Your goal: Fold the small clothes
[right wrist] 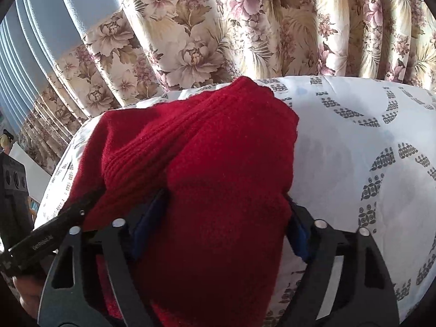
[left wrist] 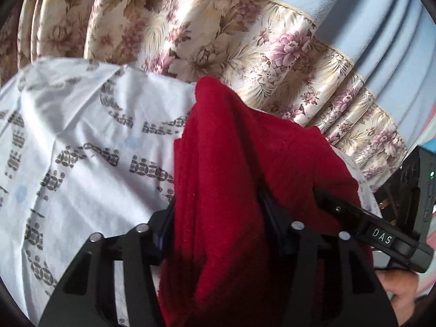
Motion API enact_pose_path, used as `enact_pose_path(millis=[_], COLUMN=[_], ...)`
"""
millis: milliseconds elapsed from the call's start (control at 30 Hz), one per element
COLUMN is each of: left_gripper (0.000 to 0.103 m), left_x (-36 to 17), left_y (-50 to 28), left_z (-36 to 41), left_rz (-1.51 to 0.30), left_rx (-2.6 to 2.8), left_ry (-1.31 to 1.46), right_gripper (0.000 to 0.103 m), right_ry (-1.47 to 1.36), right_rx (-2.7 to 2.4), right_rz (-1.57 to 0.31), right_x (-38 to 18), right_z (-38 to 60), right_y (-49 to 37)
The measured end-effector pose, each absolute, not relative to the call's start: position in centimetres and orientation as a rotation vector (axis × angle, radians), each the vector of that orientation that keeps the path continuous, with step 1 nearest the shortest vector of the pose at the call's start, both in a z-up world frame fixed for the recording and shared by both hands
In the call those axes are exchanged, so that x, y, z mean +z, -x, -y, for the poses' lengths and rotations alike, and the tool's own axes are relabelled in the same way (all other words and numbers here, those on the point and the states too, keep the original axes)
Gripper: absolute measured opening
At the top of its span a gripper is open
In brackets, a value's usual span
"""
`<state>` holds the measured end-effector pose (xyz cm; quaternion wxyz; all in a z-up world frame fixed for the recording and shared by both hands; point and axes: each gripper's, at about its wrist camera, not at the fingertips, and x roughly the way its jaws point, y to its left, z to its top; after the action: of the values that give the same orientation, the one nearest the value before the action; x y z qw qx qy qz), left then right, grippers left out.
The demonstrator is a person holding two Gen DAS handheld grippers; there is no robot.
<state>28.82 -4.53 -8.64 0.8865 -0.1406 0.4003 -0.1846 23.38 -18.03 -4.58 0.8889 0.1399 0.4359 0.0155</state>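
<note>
A red knitted garment (left wrist: 231, 169) is bunched between the fingers of my left gripper (left wrist: 218, 204), which is shut on it above the white patterned sheet (left wrist: 81, 125). In the right wrist view the same red garment (right wrist: 218, 163) fills the gap of my right gripper (right wrist: 226, 209), whose blue-padded fingers (right wrist: 152, 212) press its sides. A ribbed band of the garment (right wrist: 147, 147) runs toward the other gripper's finger (right wrist: 68, 215). The right gripper's finger also shows in the left wrist view (left wrist: 354, 218), touching the garment's right edge. The fingertips are hidden by cloth.
A floral curtain (left wrist: 218, 32) hangs behind the sheet-covered surface, also in the right wrist view (right wrist: 245, 27). A blue wall (left wrist: 381, 27) lies beyond it. A hand (left wrist: 400, 286) holds the right gripper's handle at the lower right.
</note>
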Motion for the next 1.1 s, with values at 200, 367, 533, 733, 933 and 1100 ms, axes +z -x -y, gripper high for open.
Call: enact_pose_path(millis=[200, 367, 533, 733, 933, 1100], left_gripper=[0.046, 0.039, 0.037, 0.037, 0.049, 0.085], left_x=[-8.0, -6.6, -4.5, -1.1, -6.4, -7.5], left_y=[-28.4, -28.1, -28.0, -28.5, -32.4, -32.4], left_z=[5.3, 7.0, 8.5, 16.4, 24.6, 22.7], left_rz=[-0.825, -0.786, -0.786, -0.741, -0.845, -0.808], left_rx=[-0.346, -0.312, -0.361, -0.445, -0.417, -0.378], left_ry=[0.267, 0.16, 0.193, 0.169, 0.047, 0.071], right_gripper=[0.065, 0.048, 0.044, 0.043, 0.051, 0.09], right_ry=[-0.282, -0.277, -0.241, -0.149, -0.042, -0.018], right_rx=[0.038, 0.059, 0.107, 0.104, 0.029, -0.101], right_rz=[-0.893, -0.847, -0.822, -0.749, -0.795, -0.845], right_x=[-4.4, -3.5, -1.0, 4.1, 2.1, -3.5], right_z=[17.8, 17.8, 18.8, 24.0, 32.3, 35.0], right_y=[-23.1, -22.8, -23.1, -21.8, -22.3, -21.4])
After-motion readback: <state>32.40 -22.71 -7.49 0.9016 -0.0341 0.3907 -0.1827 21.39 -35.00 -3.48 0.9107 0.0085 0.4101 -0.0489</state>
